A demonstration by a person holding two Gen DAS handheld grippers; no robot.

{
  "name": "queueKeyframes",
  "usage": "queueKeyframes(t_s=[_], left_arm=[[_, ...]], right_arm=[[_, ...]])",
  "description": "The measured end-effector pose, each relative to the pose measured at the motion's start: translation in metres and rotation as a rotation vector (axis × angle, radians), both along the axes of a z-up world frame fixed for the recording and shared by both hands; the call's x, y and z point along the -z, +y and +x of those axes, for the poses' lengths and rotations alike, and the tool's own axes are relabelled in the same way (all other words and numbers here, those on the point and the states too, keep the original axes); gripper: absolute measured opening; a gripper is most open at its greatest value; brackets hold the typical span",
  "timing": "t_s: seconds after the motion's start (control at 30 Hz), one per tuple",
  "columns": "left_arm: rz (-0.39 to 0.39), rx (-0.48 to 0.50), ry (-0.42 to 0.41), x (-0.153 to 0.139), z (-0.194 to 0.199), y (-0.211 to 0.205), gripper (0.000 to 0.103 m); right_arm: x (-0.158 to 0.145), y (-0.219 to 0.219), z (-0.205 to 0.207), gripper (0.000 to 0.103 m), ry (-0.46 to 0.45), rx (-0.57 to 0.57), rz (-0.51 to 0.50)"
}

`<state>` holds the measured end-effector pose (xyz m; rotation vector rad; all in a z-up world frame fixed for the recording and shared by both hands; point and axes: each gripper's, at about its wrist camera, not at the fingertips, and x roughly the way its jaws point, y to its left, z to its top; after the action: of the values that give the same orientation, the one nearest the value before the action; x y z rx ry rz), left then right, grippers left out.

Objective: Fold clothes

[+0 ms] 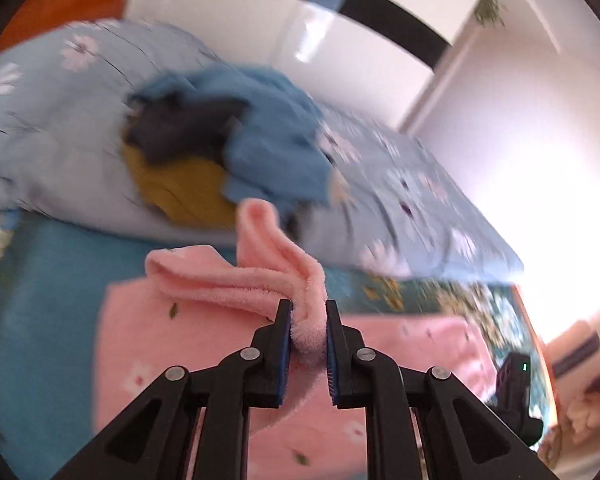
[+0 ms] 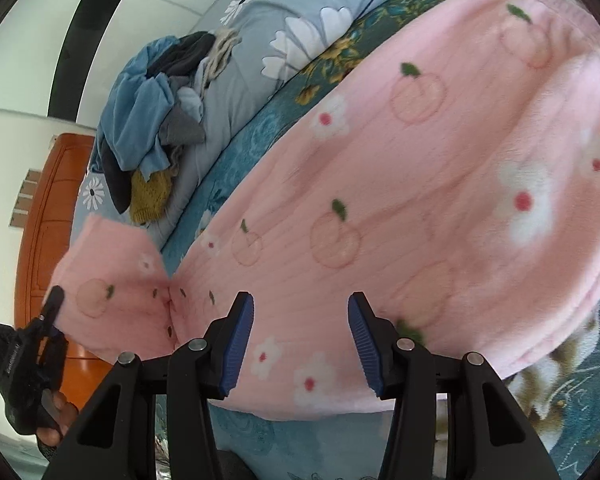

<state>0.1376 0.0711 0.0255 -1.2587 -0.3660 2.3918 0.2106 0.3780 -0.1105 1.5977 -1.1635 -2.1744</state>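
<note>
Left gripper (image 1: 309, 334) pinched tight on a bunched edge of the fuzzy pink pajama pants (image 2: 400, 208) – lifted, lower center. Right gripper (image 2: 301, 340) approx half-open, empty, hovering over pants' near hem on teal bedspread (image 2: 236, 160) – laundry pile (image 2: 152, 120) upper left.

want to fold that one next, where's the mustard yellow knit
The mustard yellow knit sits at the bottom of the clothes pile on the floral duvet, left in the right wrist view, beyond the pink fleece garment.

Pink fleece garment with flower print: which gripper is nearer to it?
Left. The left gripper pinches a fold of the pink fleece garment; the right gripper hovers open above it.
</note>
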Motion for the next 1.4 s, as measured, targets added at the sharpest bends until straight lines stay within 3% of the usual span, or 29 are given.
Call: queueKeyframes(t_s=[0.1,0.3,0.43,0.53,0.6,0.73,0.9,1.0,1.1,1.23,1.33,1.4], left_arm=[[-0.091,0.098,-0.088,0.036,0.012,0.052,0.016],[-0.155,0.195,-0.238,0.081,0.042,0.087,0.025],[-0.101,0.224,-0.290,0.080,0.046,0.084,0.041],[-0.052,0.231,-0.285,0.067,0.043,0.074,0.049],[-0.037,0.210,-0.256,0.053,0.039,0.056,0.052],[-0.106,0.033,-0.194,0.040,0.022,0.003,0.060],[-0.320,-0.184,-0.242,0.062,0.003,-0.061,0.061],[-0.355,-0.234,-0.286,0.081,0.006,-0.087,0.061],[-0.323,-0.246,-0.313,0.090,0.011,-0.101,0.061],[-0.307,-0.245,-0.312,0.096,0.016,-0.106,0.061],[-0.295,-0.249,-0.307,0.097,0.020,-0.108,0.061],[-0.299,-0.247,-0.304,0.101,0.018,-0.106,0.061]], right_arm=[[0.004,0.013,0.006,0.051,-0.008,0.022,-0.021],[0.012,0.015,0.009,0.051,-0.019,0.024,-0.038],[0.013,0.008,0.002,0.051,-0.014,0.010,-0.028],[0.008,0.001,-0.003,0.051,0.003,-0.023,-0.013],[-0.001,-0.010,-0.008,0.051,0.044,-0.077,0.001],[-0.021,-0.052,-0.027,0.051,0.143,-0.260,0.045],[-0.031,-0.125,-0.046,0.051,0.225,-0.535,0.206],[-0.025,-0.157,-0.051,0.051,0.261,-0.649,0.370],[-0.011,-0.172,-0.055,0.051,0.243,-0.735,0.411],[-0.004,-0.184,-0.048,0.051,0.254,-0.798,0.472],[-0.003,-0.183,-0.050,0.046,0.247,-0.751,0.515],[0.001,-0.172,-0.058,0.021,0.201,-0.681,0.469]])
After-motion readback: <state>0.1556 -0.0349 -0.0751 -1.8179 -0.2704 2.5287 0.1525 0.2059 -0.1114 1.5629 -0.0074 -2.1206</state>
